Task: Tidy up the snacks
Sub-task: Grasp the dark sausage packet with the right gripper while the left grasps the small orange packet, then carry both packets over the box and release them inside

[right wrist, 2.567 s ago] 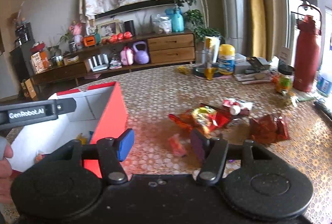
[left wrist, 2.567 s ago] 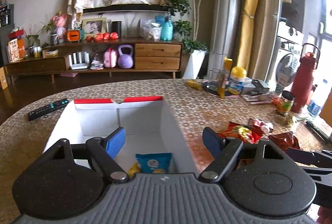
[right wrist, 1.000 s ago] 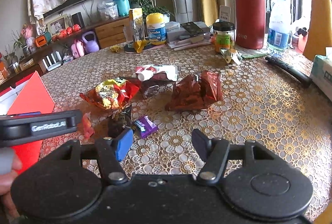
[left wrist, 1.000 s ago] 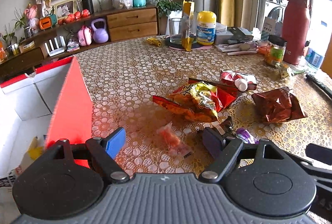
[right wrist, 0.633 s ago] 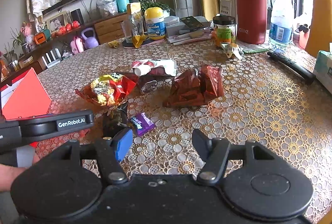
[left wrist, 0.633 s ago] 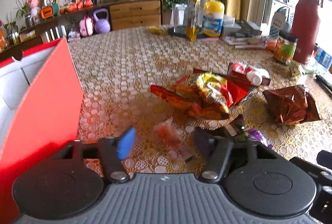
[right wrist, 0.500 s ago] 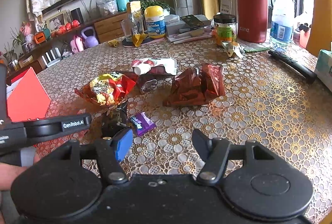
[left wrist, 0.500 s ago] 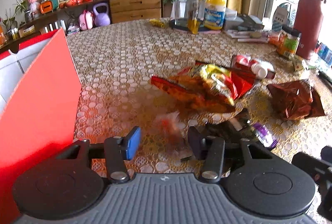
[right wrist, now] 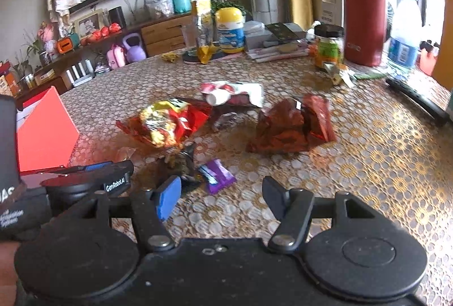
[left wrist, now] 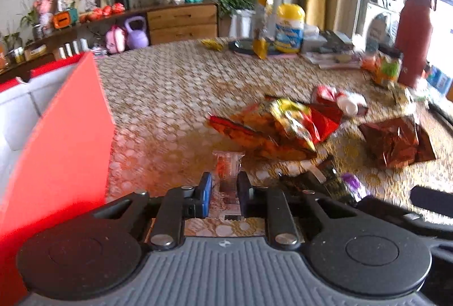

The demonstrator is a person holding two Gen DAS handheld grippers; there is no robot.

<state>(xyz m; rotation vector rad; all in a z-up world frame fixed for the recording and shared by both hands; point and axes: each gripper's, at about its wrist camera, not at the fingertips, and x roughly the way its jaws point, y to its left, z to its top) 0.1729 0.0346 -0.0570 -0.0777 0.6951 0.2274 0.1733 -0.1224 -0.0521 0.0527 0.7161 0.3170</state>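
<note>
The red box (left wrist: 65,122) fills the left of the frame; my left claw (left wrist: 224,190) at bottom centre is closing on the small clear packet (left wrist: 228,170), long axis pointing away from me. A second ago its jaws stood wide. My right claw (right wrist: 218,197) hangs half open, empty, near the purple sweet (right wrist: 217,175)

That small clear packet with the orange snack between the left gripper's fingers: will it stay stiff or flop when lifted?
Probably floppy: the small clear packet looks like thin crinkled film with flat sealed ends. Likely light, being small and flat. It may slip; the left gripper is closing on smooth plastic, so lift slowly toward the red box.
</note>
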